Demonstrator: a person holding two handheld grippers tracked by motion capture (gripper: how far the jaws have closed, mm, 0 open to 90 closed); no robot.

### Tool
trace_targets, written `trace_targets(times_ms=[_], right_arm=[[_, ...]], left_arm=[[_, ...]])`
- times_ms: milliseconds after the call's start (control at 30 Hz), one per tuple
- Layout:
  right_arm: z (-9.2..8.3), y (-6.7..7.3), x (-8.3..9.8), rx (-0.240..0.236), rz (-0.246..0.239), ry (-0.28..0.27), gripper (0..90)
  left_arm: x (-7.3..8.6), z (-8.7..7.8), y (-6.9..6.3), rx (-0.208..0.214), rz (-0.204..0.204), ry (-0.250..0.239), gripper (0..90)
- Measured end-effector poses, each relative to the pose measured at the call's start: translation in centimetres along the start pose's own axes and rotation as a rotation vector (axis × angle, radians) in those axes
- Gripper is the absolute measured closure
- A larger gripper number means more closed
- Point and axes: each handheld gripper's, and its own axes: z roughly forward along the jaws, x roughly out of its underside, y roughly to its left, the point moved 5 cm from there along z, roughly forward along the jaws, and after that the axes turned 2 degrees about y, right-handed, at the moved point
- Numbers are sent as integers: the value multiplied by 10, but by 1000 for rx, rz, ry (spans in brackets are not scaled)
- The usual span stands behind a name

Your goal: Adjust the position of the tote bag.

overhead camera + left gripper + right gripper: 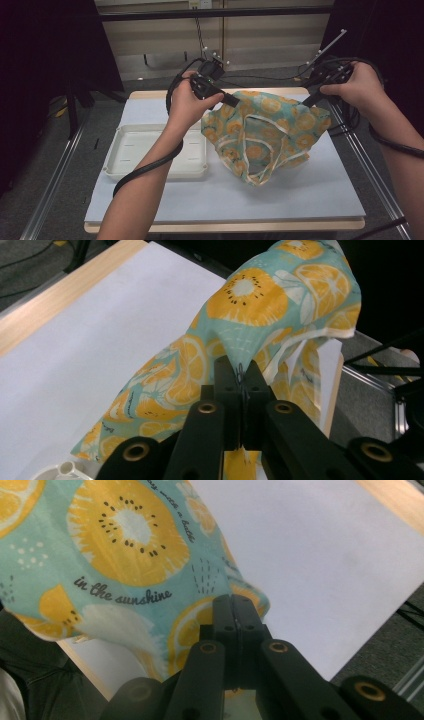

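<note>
A teal cloth (pixel 265 132) printed with orange fruit slices hangs above the white table mat (pixel 310 195), its lower folds resting on the mat. My left gripper (pixel 235 101) pinches the cloth's upper left edge, and my right gripper (pixel 306 101) pinches its upper right corner. In the left gripper view the black jaws (pixel 240 375) stand closed on the cloth (pixel 250 305). In the right gripper view the jaws (pixel 240 611) are closed on a cloth (pixel 115 540) edge printed "in the sunshine".
A shallow white tray (pixel 125 160) lies on the mat to the left of the cloth, under my left forearm. Cables trail from both grippers. The wooden table edge (pixel 225 226) runs along the front, and dark floor and metal rails flank the table.
</note>
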Motion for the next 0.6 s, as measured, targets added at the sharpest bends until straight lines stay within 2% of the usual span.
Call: trace_targets(times_ms=[67, 133, 167, 200, 300, 433, 467, 500, 533, 600], right_arm=[[2, 0, 0, -3, -1, 9, 900], [3, 1, -1, -5, 1, 4, 900], [2, 1, -1, -9, -7, -3, 900], [2, 2, -2, -8, 1, -1, 900], [1, 3, -3, -8, -7, 3, 900], [3, 3, -5, -3, -11, 7, 900], [7, 3, -4, 2, -9, 14, 900], [10, 3, -4, -1, -8, 21, 900], [12, 2, -4, 1, -13, 19, 900], [18, 3, -2, -9, -13, 37, 900]], left_arm=[[-1, -4, 1, -12, 9, 4, 879], [-3, -7, 2, -7, -3, -13, 893], [-3, -10, 4, -19, 13, 6, 900], [-4, -12, 7, -27, 0, -2, 900], [-7, -14, 12, -50, -3, -12, 900], [-4, -5, 21, -70, -15, 27, 900], [-3, -1, 23, -61, -29, 27, 900], [0, 4, 27, -66, -39, 47, 900], [2, 10, 27, -46, -50, 59, 900], [5, 14, 27, -31, -58, 71, 900]])
